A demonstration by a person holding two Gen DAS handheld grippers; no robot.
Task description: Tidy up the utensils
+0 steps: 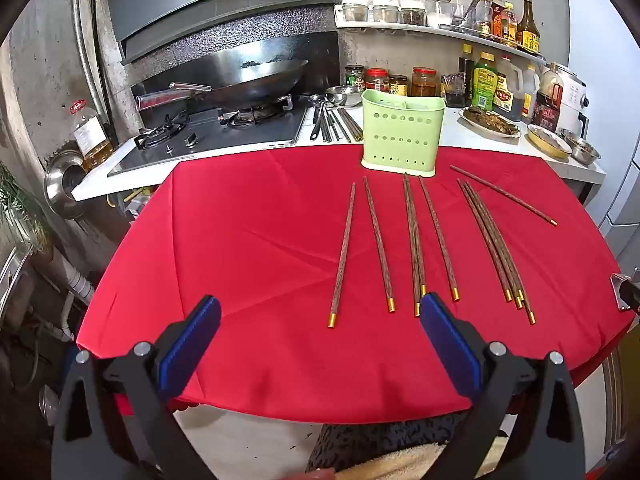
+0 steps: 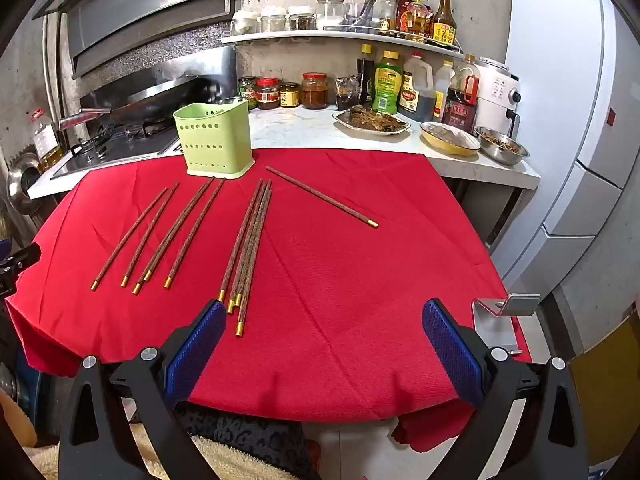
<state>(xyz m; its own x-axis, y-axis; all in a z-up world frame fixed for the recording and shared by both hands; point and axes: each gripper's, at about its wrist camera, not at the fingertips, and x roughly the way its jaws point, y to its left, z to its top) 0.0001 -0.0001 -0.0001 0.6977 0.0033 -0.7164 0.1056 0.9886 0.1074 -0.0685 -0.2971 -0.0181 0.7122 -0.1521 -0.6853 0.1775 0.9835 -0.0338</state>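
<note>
Both grippers, left (image 1: 320,320) and right (image 2: 324,320), hover empty with jaws spread wide over the near edge of the tabletop (image 1: 248,232). Ahead of them all the chopsticks (image 1: 416,240) lie loose on the red cloth; none yet stands in the green holder (image 1: 402,136) beyond. Nothing blocks the path; a metal stand (image 2: 500,312) sits beside the right gripper.

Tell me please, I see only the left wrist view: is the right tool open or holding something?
Observer: The right tool is open and empty.
Operator: What is the metal piece at my right edge?
Observer: A bent metal stand at the table's near right corner, beside that tool.
Operator: Which chopsticks lie nearest to it?
Observer: The bundle of four; its gold ends lie by the tool's left finger.
</note>
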